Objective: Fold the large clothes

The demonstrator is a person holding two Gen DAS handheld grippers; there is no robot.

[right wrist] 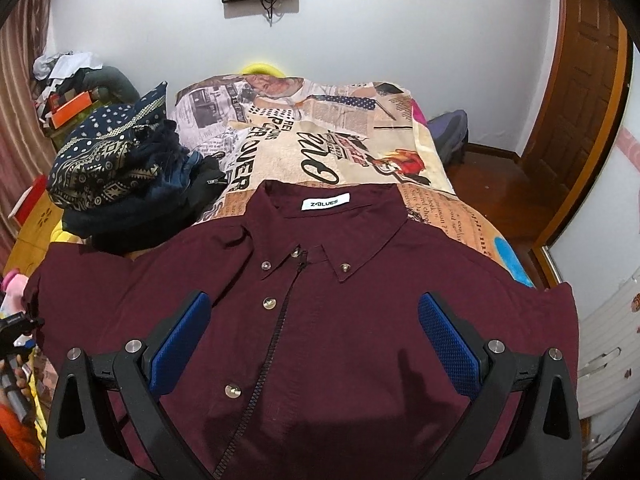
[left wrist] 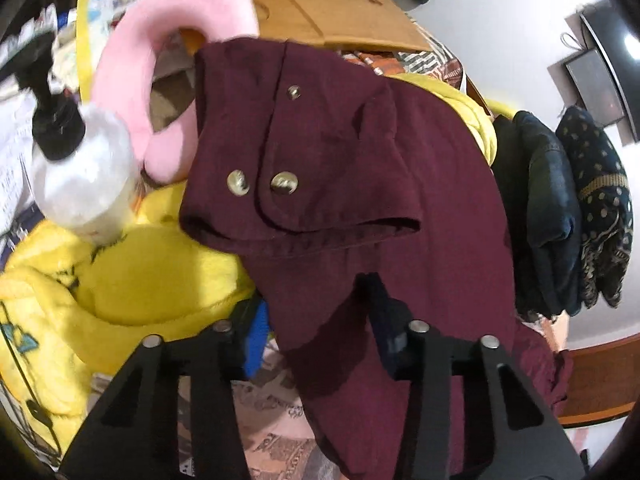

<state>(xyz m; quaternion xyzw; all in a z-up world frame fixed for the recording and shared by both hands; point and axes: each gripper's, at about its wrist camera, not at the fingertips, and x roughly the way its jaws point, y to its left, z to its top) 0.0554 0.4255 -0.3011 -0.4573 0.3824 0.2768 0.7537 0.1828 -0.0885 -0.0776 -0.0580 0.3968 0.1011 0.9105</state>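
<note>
Maroon cloth, left tool: the left tool (left wrist: 316, 320) is clamped on a sleeve of the dark maroon button-up woven shirt (left wrist: 360, 184); cloth runs between the two black fingers and hides the blue pads almost wholly.
Sleeve cuff: the buttoned maroon cuff with two metal snaps (left wrist: 260, 184) hangs forward off the grip, held up clear of the bed, probably so it can be carried across the shirt body for a fold.
Right tool: the right tool (right wrist: 314, 344) stands with its blue ribbed pads (right wrist: 448, 344) wide apart, gripping nothing, poised over the chest of the shirt (right wrist: 320, 320). Judgement: it waits to pin or smooth the panel.
Shirt position: lies face up, buttoned, collar away from the tool, white neck label (right wrist: 325, 202) showing, on the newspaper-print bedspread (right wrist: 320, 136). Spread flat for folding.
Neighbours, left: stack of folded dark blue patterned clothes (right wrist: 120, 176), just beside the shirt's shoulder; likely finished items.
Neighbours, left-tool side: crumpled yellow fleece garment (left wrist: 140, 280), pink plush toy (left wrist: 172, 64), clear plastic bottle with black cap (left wrist: 80, 168).
Stage: first sleeve fold, judged early.
</note>
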